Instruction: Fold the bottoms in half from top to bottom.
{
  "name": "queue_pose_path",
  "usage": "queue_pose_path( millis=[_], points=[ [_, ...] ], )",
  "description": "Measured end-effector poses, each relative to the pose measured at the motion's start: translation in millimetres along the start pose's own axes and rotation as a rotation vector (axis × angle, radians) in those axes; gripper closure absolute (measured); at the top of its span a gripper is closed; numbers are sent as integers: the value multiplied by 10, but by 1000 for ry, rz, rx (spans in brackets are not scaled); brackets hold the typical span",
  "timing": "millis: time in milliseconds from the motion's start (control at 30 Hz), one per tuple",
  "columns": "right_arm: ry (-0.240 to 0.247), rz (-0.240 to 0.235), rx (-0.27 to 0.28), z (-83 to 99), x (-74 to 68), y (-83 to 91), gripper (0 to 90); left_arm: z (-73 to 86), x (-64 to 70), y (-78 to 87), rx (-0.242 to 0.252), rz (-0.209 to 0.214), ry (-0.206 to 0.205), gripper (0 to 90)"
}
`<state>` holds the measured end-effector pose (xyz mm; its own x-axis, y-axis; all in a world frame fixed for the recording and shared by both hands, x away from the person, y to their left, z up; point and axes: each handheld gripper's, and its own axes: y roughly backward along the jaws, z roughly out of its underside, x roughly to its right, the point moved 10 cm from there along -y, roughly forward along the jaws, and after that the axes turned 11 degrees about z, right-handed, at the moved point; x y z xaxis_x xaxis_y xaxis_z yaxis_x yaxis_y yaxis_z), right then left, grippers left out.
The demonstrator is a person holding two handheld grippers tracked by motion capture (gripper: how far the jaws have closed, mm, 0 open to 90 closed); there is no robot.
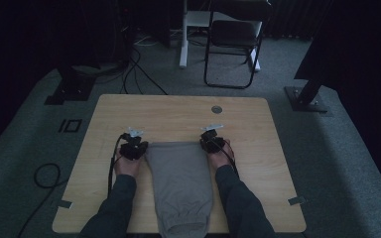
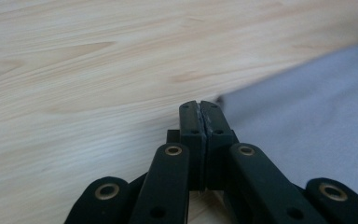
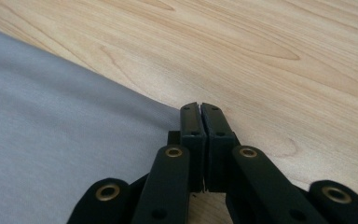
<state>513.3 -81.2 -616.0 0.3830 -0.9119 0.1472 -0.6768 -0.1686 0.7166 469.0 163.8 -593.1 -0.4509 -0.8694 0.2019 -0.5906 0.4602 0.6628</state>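
High view: left tool (image 1: 135, 144) and right tool (image 1: 210, 139), jaws pressed together, flank the grey folded cloth garment (image 1: 181, 183) on the pale wooden desk (image 1: 178, 111).

Grey garment (image 1: 180, 183) on wooden table (image 1: 178, 110)

The table (image 1: 178, 116) top is light wood with visible grain and a smooth, matt finish. The grey garment (image 1: 181, 183) is soft cloth, matt and fine-textured, lying smooth with few creases. The left gripper (image 2: 199, 103) and right gripper (image 3: 200, 105) are matt black plastic with brass-coloured metal rivets at the joints.
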Motion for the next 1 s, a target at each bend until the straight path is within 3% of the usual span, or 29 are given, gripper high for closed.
queue_pose_path(
  millis=[133,200,333,367,400,533,667,767,933,1000],
  points=[
    [-15,-1,2,-7,6,-4,857,-23,-46,35,8,-49,-15,836],
    [-29,-1,4,-25,15,-2,794,-85,-29,45,31,-33,1,814],
    [-39,1,18,-56,32,8,752,-118,10,5,18,-23,-21,757],
    [-39,0,19,-63,35,10,739,-125,39,-69,3,-5,-27,757],
    [-34,-8,26,-82,35,15,688,-120,52,-103,-4,7,-26,694],
    [-28,-46,30,-94,-3,22,582,-71,97,-223,-43,25,-41,594],
    [-22,-63,14,-66,-17,-9,541,-18,106,-313,-79,43,-29,538],
    [-1,-69,-12,-18,-35,-27,534,-5,89,-337,-81,50,-13,523],
    [-4,-77,-7,-2,-28,-25,533,20,28,-347,-65,82,35,496],
    [-4,-80,-7,1,-26,-22,545,26,11,-339,-56,83,34,516]
  ],
)
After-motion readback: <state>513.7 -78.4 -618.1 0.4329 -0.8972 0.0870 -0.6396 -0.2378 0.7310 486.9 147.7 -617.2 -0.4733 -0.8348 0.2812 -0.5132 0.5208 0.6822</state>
